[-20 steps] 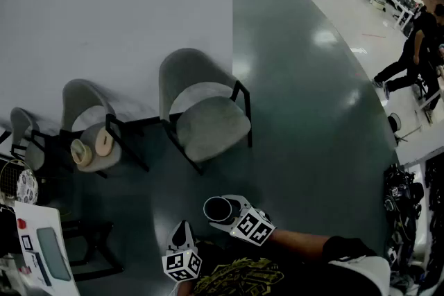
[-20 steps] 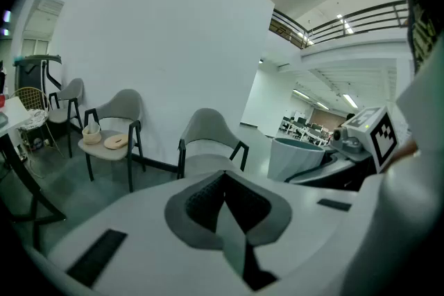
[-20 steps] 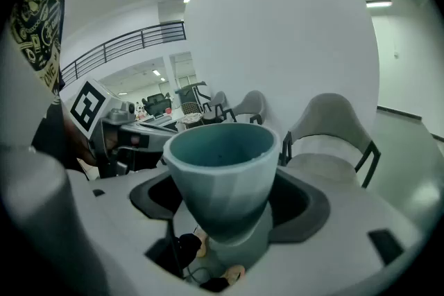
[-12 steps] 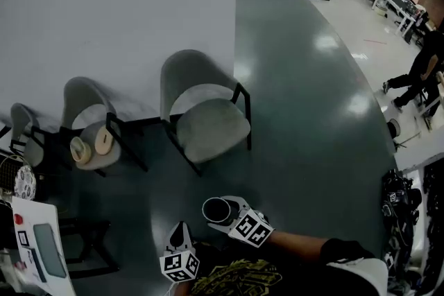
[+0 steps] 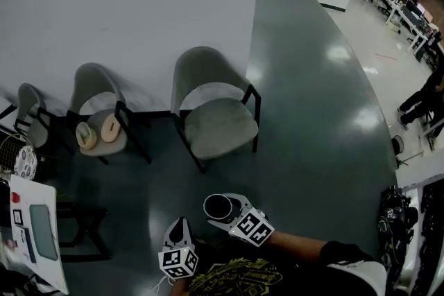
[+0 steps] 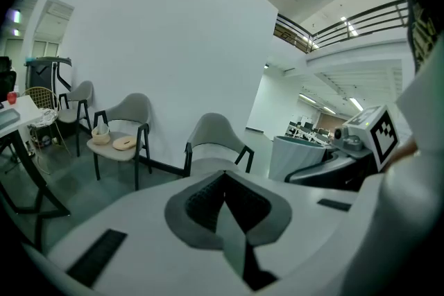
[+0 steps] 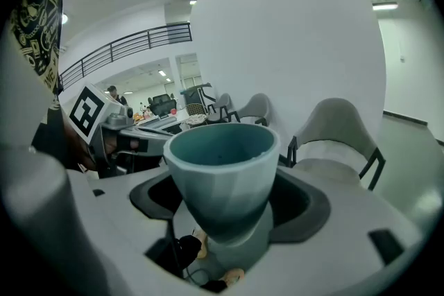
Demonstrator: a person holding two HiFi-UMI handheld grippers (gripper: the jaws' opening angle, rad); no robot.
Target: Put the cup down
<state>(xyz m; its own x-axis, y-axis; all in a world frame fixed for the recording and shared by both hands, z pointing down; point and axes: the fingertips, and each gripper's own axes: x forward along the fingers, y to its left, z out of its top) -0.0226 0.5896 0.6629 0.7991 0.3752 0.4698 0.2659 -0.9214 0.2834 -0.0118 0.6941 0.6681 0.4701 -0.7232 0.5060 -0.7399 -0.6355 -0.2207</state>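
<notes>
Teal-grey cup (image 7: 220, 173) stands upright between the jaws of the right gripper (image 5: 223, 210), mouth up and nothing visible inside. The jaws stand wide and clamp its lower body from both sides. In the head view the cup is held in the air above the dark green floor (image 5: 312, 121), resting on no surface.

Left gripper (image 6: 225, 215): jaws closed together, ribbed pads meeting, nothing between them. It is just beside the right gripper, on its left and slightly nearer the person's body; the two are apart. Both point forward and somewhat downward.

Ahead, a grey armchair (image 5: 216, 114) with black legs stands against the white wall (image 5: 125, 3); its seat is bare. To its left, a second grey chair (image 5: 94, 86) carries two pale round objects (image 5: 97, 132) on its seat. A third chair (image 5: 29, 111) is further left. At the far left edge, a white table (image 5: 38, 267). A person (image 5: 423, 97) stands well away at the right edge.
</notes>
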